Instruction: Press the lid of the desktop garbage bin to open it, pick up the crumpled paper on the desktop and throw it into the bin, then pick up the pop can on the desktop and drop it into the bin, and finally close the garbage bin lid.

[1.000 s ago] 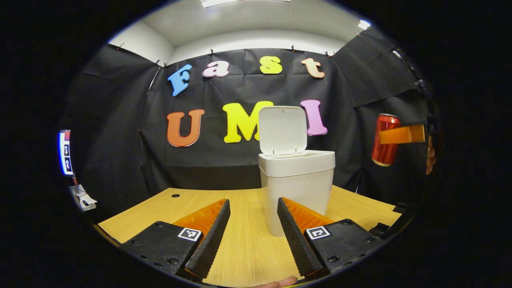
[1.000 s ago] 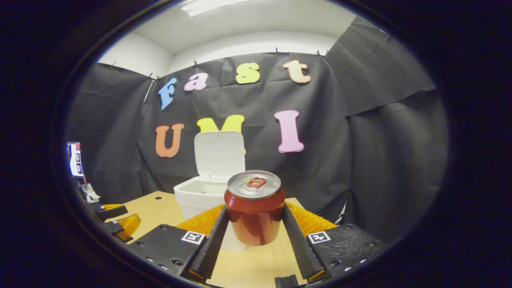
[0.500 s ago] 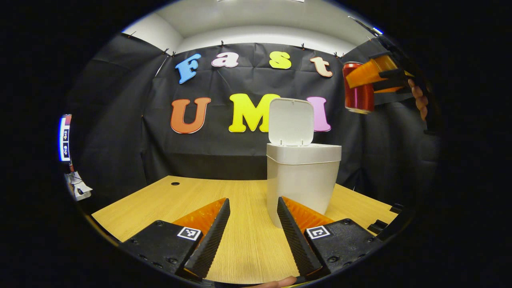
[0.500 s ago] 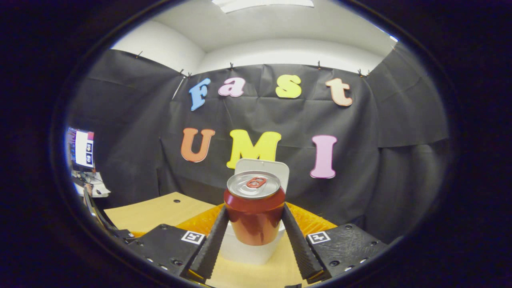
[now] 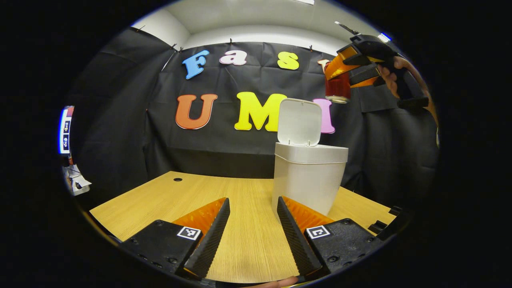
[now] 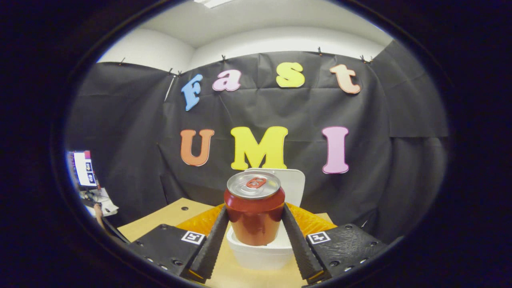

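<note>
Your right tool (image 6: 255, 224) grips the can (image 6: 254, 208) above the open bin (image 6: 262, 252). Next, centre it over the mouth and release. Your left tool (image 5: 253, 236) waits wide above the tabletop (image 5: 248, 192).

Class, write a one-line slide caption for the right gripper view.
Right tool shut on the red pop can, held above the white bin with its lid open.

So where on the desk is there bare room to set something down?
Bare desk runs from the cable hole across to the bin and forward to the left gripper. Tight spots: above the bin's mouth, where the right gripper holds the can.
</note>
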A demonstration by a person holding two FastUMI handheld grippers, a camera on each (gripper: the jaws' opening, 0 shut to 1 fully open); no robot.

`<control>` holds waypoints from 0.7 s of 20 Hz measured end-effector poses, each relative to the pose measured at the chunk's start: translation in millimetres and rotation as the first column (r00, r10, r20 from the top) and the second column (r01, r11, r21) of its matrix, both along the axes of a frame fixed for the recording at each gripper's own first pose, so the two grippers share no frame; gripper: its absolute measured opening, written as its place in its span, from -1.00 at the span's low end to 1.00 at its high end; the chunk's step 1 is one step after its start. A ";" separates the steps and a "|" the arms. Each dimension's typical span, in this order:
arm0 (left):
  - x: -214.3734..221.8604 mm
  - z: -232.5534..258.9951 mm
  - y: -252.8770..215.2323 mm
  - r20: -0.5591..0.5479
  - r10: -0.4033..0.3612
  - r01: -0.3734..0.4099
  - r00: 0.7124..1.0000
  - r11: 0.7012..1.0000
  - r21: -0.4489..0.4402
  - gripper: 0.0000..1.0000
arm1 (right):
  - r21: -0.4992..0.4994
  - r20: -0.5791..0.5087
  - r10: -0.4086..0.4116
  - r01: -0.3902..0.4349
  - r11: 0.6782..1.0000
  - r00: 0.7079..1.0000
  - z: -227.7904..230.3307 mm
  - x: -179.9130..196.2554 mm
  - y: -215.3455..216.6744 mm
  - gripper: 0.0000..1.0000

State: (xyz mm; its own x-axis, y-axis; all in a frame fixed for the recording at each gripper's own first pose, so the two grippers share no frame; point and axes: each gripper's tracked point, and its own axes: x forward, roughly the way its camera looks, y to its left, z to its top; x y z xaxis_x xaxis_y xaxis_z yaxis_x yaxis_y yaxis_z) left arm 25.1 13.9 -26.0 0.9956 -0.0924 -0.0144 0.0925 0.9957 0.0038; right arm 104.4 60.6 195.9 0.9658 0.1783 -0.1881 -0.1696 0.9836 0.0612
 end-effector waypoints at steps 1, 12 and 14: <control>0.6 -0.6 1.9 0.000 0.002 -0.002 1.000 1.000 -0.002 0.60 | 0.008 -0.013 -0.014 0.014 1.000 1.000 -2.2 13.6 -1.9 0.55; 3.4 -3.5 11.2 0.001 0.016 -0.016 1.000 0.999 0.050 0.60 | 0.110 -0.085 -0.181 0.190 0.976 0.980 -41.6 118.3 -33.5 0.56; 6.2 -12.7 8.9 -0.031 0.007 -0.006 0.999 1.000 0.030 0.60 | 0.116 -0.092 -0.220 0.230 0.966 0.971 -52.3 128.1 -42.6 0.56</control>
